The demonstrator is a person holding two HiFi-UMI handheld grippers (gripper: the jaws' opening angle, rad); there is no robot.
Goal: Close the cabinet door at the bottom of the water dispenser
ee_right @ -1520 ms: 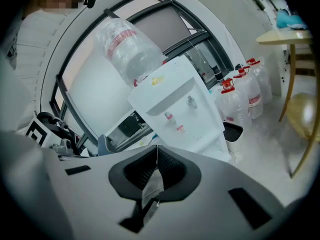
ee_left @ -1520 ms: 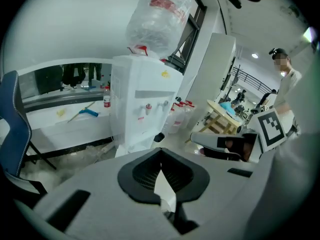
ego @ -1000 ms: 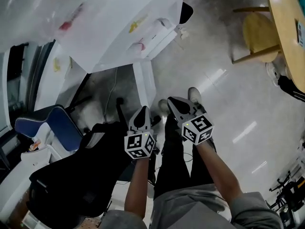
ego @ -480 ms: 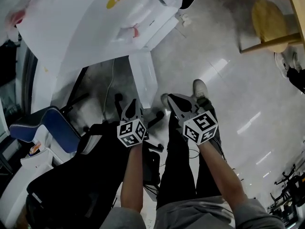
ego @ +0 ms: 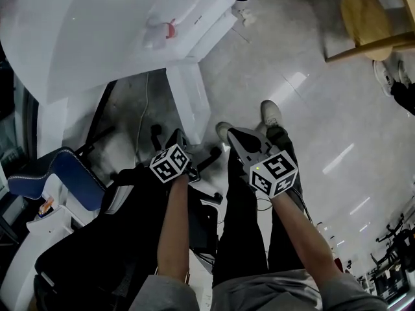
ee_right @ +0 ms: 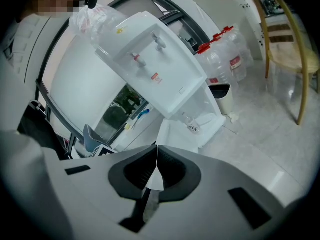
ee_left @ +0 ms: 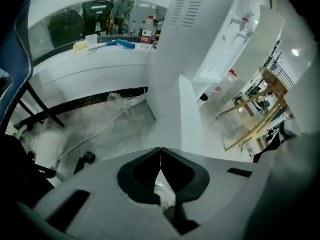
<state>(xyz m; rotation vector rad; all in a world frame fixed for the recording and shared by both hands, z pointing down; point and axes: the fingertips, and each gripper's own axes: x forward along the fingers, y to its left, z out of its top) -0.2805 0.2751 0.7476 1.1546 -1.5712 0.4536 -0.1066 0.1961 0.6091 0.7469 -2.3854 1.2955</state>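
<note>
Floor glossy (glare streaks); cabinet door ajar under water dispenser.

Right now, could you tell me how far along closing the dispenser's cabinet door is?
Nothing is done yet: the cabinet door stands swung out from the water dispenser. In hand: the left gripper and right gripper, both shut and empty, sit short of the door without touching it. Left: push it closed.

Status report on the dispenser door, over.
Left gripper shut, empty; right gripper shut, empty. Cabinet door open, untouched. Black chair base close beside it.
</note>
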